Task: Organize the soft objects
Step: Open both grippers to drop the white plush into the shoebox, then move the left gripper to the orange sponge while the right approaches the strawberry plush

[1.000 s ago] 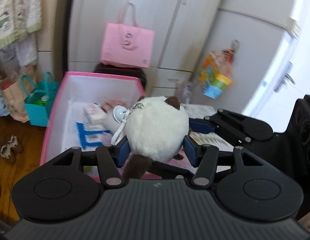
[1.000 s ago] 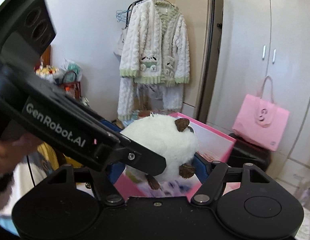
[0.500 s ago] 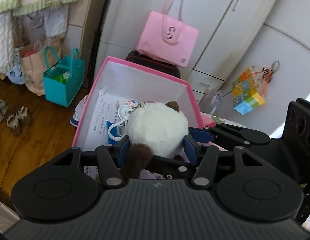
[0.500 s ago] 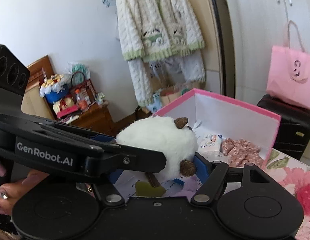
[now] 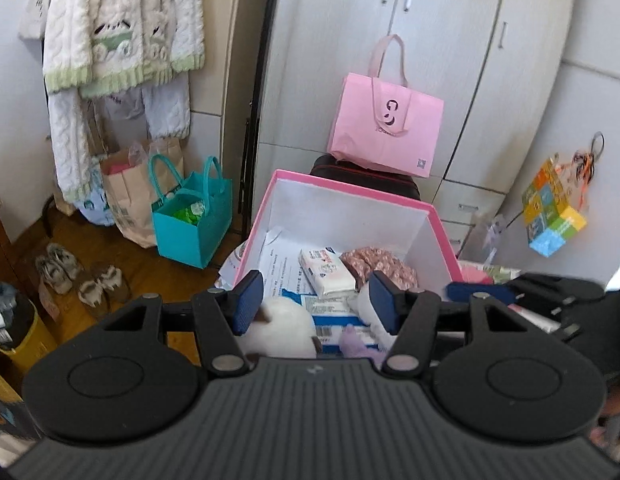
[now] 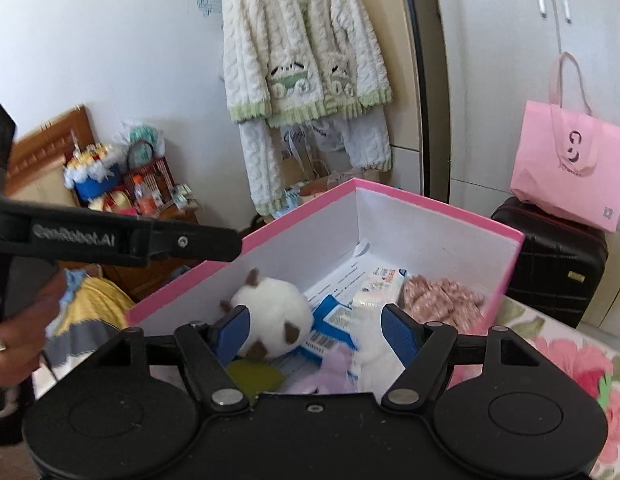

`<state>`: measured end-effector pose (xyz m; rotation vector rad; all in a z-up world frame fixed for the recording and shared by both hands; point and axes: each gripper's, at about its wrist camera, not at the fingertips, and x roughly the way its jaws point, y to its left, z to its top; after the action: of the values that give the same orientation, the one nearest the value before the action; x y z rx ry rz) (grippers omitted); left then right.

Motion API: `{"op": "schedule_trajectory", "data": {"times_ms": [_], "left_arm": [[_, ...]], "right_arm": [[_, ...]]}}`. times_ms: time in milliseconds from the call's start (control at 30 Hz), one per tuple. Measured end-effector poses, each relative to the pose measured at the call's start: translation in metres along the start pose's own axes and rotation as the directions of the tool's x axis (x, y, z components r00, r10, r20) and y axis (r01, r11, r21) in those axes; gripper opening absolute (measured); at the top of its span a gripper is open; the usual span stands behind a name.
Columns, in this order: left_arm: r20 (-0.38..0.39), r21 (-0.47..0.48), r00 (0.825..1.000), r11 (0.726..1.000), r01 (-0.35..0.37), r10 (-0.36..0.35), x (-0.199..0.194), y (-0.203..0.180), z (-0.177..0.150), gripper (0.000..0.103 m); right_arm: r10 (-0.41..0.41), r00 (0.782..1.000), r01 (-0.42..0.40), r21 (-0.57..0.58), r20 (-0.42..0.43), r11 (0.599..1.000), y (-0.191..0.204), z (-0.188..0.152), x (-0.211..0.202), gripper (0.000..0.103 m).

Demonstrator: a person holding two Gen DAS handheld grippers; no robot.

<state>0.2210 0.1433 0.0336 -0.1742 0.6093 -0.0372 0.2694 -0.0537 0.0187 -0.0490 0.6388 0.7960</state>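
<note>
A round white plush toy with brown ears [image 5: 282, 330] lies inside the pink-rimmed white box [image 5: 349, 188], at its near left end. My left gripper [image 5: 315, 292] hovers just above it. Its jaws are opening and the blue pads do not press on anything. In the right wrist view the same plush [image 6: 272, 312] rests on the floor of the box [image 6: 429, 204], beside the left pad of my right gripper [image 6: 315, 326], which is open. The left gripper's finger [image 6: 150, 240] crosses that view at the left.
The box also holds a tissue pack [image 5: 325, 272], a floral cloth [image 5: 373, 264], papers and a purple soft piece [image 6: 337, 364]. Behind it stand a black suitcase [image 6: 549, 260] with a pink tote [image 5: 385, 132]. A teal bag [image 5: 190, 224] and shoes [image 5: 78, 276] are on the floor.
The plush was held up between both grippers over the box; now it lies in the box, free of both. Both grippers moved forward and tipped down.
</note>
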Motion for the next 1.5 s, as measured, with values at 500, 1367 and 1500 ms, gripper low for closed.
{"op": "schedule_trajectory", "data": {"times_ms": [500,1367,1500], "left_arm": [[-0.044,0.133,0.966,0.957,0.258,-0.254,-0.057,-0.071,-0.02,0.059],[-0.199,0.196,0.907,0.892,0.407,-0.371,0.052,-0.203,-0.097,0.061],[-0.133,0.156,0.936,0.926,0.345,-0.326,0.075,-0.208,-0.11,0.061]], "right_arm": [[-0.177,0.972,0.187,-0.052,0.155,0.981,-0.026,-0.022,-0.125,0.092],[-0.158,0.983,0.147,0.123,0.089,0.981,-0.137,-0.079,-0.157,0.088],[-0.123,0.988,0.113,0.111,0.091,0.987,-0.152,-0.083,-0.137,0.088]]}}
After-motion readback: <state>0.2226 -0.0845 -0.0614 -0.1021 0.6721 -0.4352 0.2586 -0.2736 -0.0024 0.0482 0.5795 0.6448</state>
